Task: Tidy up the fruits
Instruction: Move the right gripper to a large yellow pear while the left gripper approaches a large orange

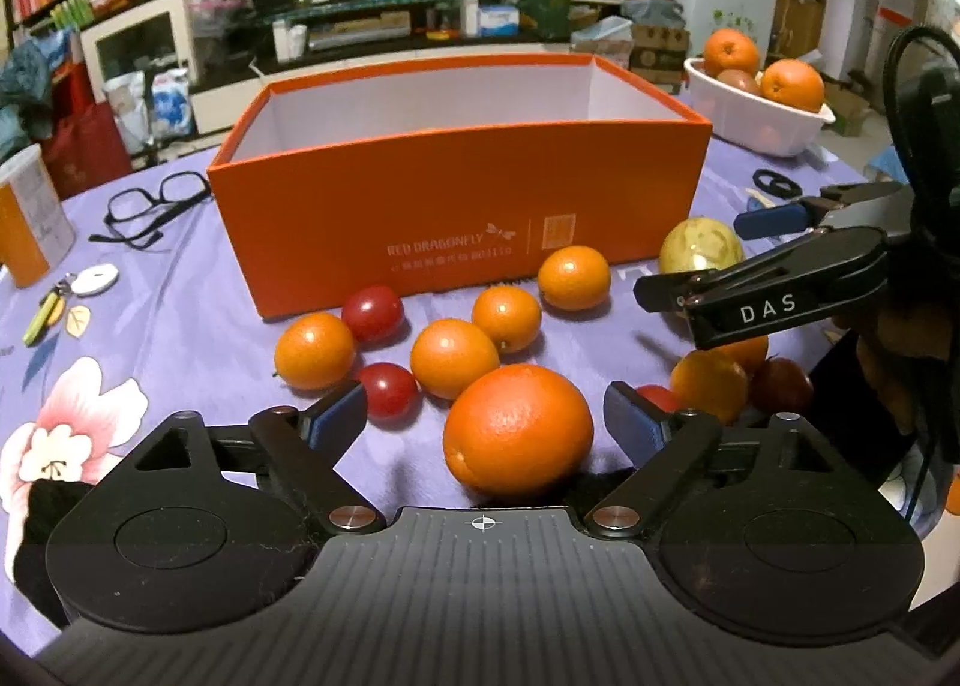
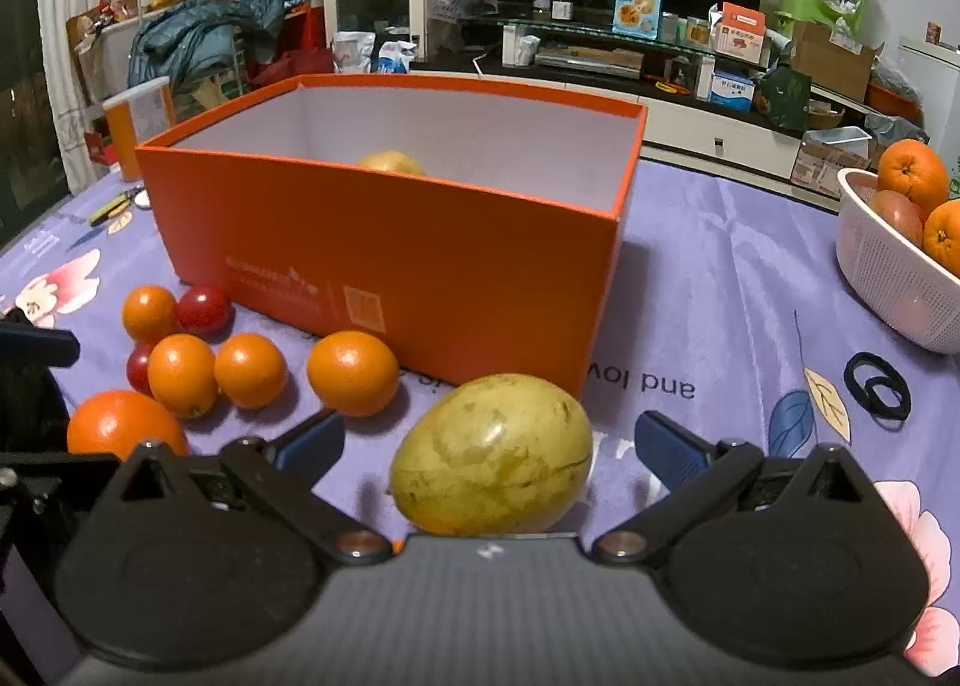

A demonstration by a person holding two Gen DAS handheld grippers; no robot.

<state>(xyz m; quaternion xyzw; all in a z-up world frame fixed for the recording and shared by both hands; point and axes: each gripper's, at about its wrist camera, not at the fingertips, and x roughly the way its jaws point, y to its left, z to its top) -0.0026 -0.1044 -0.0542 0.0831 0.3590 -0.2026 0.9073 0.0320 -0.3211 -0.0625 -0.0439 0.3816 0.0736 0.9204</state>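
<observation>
Fruits lie loose on the purple tabletop (image 1: 180, 326) in front of the orange box (image 1: 456, 206). Left tool (image 1: 486, 416) stands spread around a big orange (image 1: 519, 428), pads clear of it. Right tool (image 2: 489, 440) stands wide apart around a yellow-green fruit (image 2: 492, 452), not touching. Another yellowish fruit (image 2: 390, 161) sits inside the box.

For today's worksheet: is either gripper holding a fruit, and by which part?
Nothing is held. The big orange lies between the left gripper's open jaws, the yellow-green fruit between the right gripper's, untouched.
</observation>
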